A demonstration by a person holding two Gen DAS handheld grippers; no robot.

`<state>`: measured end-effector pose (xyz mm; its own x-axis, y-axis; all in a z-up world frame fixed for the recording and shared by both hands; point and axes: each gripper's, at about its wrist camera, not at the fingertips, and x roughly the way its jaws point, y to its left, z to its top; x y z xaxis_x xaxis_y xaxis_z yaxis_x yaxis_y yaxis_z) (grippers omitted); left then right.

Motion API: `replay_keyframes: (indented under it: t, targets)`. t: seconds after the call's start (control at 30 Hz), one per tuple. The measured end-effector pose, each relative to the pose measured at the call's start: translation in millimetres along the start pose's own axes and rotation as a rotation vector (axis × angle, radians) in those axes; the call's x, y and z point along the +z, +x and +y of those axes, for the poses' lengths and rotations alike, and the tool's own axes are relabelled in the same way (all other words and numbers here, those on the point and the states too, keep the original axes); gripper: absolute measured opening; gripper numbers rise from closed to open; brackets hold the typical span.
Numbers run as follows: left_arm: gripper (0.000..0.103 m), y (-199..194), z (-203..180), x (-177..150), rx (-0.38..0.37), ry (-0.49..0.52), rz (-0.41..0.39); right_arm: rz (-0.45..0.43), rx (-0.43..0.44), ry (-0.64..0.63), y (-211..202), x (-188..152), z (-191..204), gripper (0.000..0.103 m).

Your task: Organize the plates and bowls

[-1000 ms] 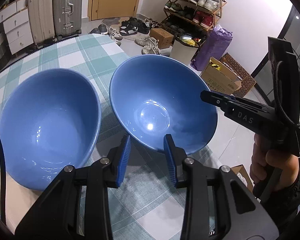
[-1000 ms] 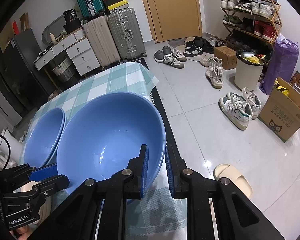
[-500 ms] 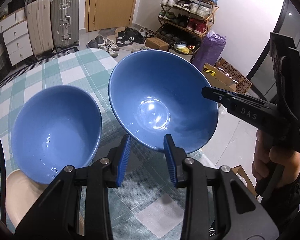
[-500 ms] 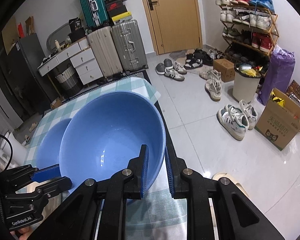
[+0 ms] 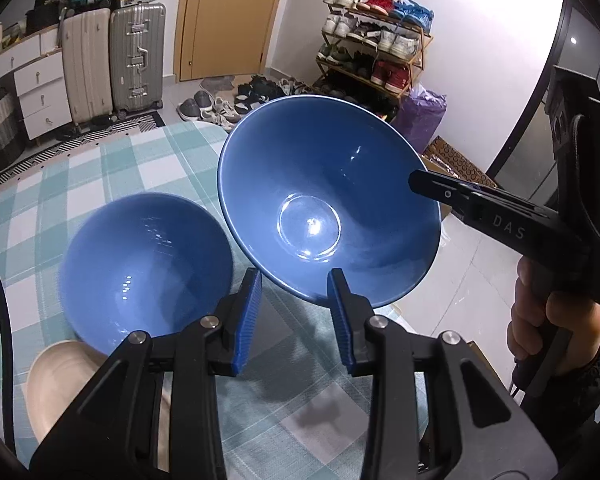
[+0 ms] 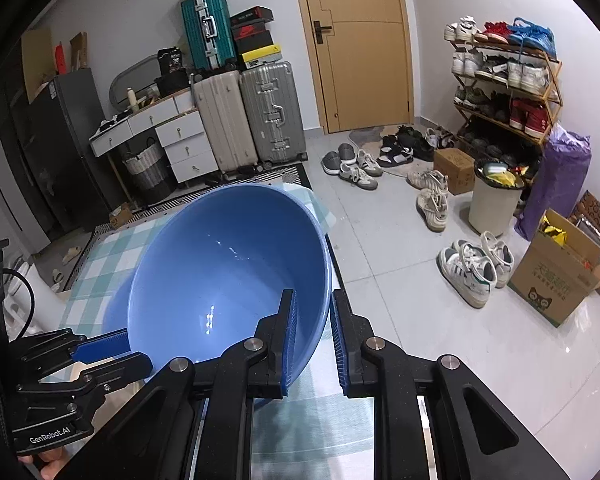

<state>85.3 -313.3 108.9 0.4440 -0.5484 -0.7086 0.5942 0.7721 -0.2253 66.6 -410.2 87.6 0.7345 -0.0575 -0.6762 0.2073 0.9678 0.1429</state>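
Two blue bowls, one lifted over the checked surface [image 5: 100, 184]

Right gripper [image 6: 314, 334] jaws pinching the rim of the tilted bowl [image 6: 228, 276], held up in the air; left gripper [image 5: 294, 316] jaws spread, holding nothing, just below that rim; second bowl [image 5: 146, 268] resting on a beige plate [image 5: 56, 380]

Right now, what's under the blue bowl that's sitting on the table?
A beige plate pokes out from beneath the resting blue bowl, on the checked tablecloth. The bowl covers most of the plate, so whether anything else lies under there cannot be seen.
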Motion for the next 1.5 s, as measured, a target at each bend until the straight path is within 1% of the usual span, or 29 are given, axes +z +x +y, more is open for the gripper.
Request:
replay_keyframes:
  t: [0.2, 0.5, 0.73, 0.93, 1.1, 1.5]
  targets:
    - [0.031, -30, 14, 0, 0.013, -0.022, -0.034, -0.014, 0.022, -0.03, -4, 8, 26, 0.017]
    - [0.031, -74, 44, -4, 0.056, -0.054, -0.08, -0.023, 0.067, -0.071, -1, 17, 69, 0.017]
    - [0.031, -97, 68, -7, 0.091, -0.077, -0.099, -0.024, 0.101, -0.095, 5, 20, 97, 0.017]
    - [0.031, -108, 85, -12, 0.115, -0.098, -0.1, -0.009, 0.126, -0.11, 16, 20, 117, 0.017]
    - [0.031, -113, 97, -16, 0.137, -0.109, -0.096, 0.007, 0.14, -0.115, 27, 17, 127, 0.017]
    - [0.031, -92, 118, -22, 0.172, -0.135, -0.063, 0.061, 0.149, -0.125, 58, 5, 140, 0.017]
